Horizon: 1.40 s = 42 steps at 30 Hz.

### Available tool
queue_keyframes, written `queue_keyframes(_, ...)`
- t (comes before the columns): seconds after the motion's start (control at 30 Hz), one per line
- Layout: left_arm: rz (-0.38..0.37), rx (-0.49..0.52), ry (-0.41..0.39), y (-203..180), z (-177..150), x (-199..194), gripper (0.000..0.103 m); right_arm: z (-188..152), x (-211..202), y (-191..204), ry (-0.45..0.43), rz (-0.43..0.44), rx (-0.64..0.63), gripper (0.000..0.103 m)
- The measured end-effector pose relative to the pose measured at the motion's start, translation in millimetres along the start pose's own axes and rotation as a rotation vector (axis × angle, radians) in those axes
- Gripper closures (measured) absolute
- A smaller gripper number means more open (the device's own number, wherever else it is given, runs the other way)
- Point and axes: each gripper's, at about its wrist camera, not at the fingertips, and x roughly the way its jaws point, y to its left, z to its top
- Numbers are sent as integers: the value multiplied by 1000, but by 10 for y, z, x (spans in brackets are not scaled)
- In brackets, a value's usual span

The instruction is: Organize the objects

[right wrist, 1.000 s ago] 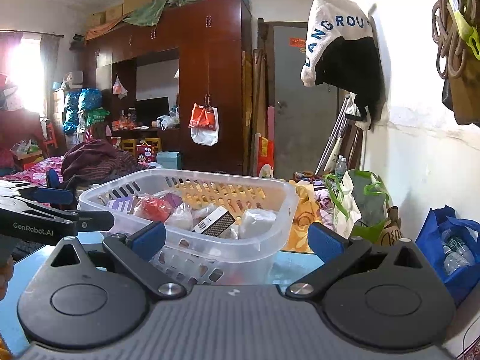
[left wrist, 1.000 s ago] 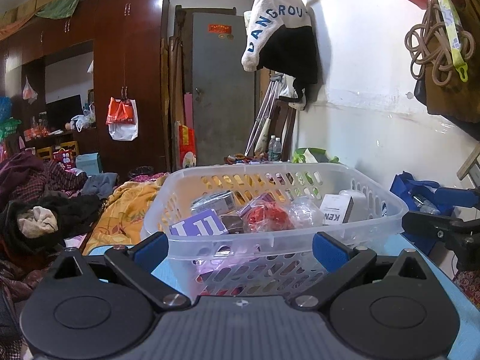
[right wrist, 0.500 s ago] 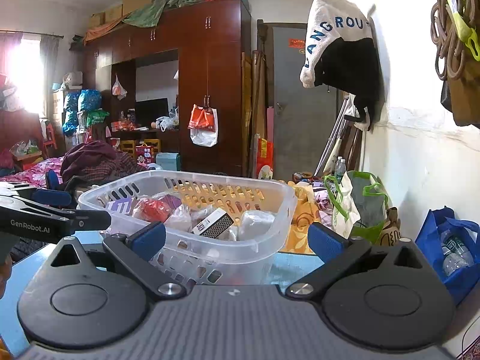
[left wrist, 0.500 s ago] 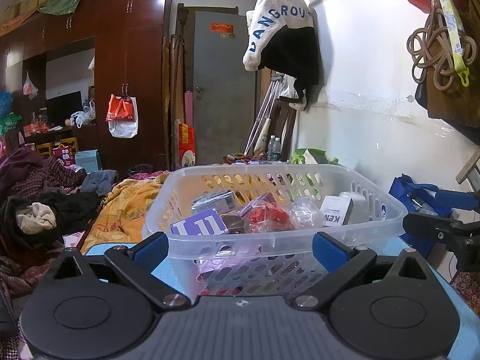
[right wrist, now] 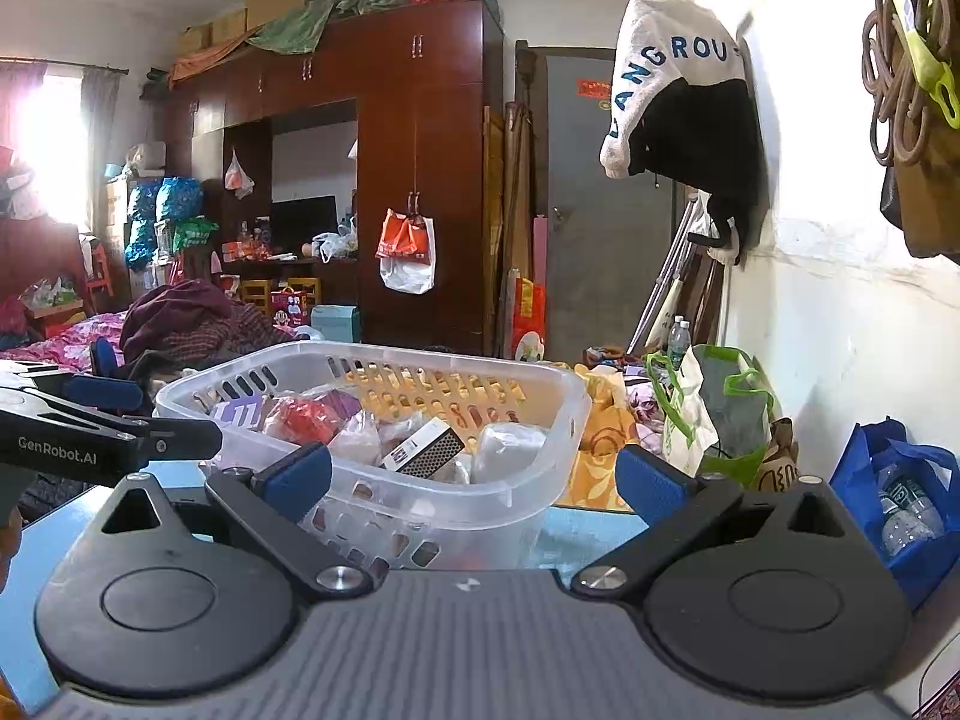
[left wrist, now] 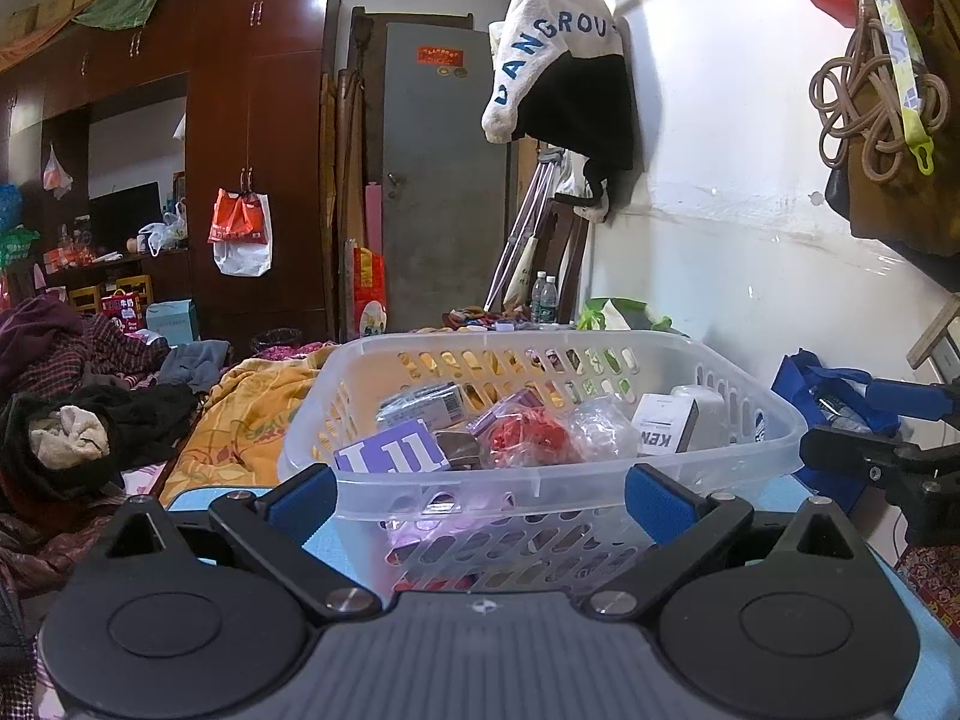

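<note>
Translucent white slotted plastic basket (left wrist: 540, 468) on the blue desk (right wrist: 576, 531), already filled with packets; jaws of both grippers wide, empty; little apparently remains

Right tool (right wrist: 474, 483) gapes wide before the filled plastic basket (right wrist: 528, 510) on the blue table (right wrist: 576, 540).

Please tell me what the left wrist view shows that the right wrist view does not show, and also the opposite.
Only the left wrist view shows the heap of dark clothes at its left edge.

Only the right wrist view shows the bright curtained window and the stacked blue bags.

Both show the clear plastic basket of small packets, the white-and-black hanging garment, and both grippers open: left gripper, right gripper.
</note>
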Motion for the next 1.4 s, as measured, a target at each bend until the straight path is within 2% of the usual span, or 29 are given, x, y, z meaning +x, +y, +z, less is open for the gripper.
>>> queue_keyframes(1.4, -5, 2, 13, -34, -33, 53, 0, -41, 37, -29, -1, 2, -21, 0)
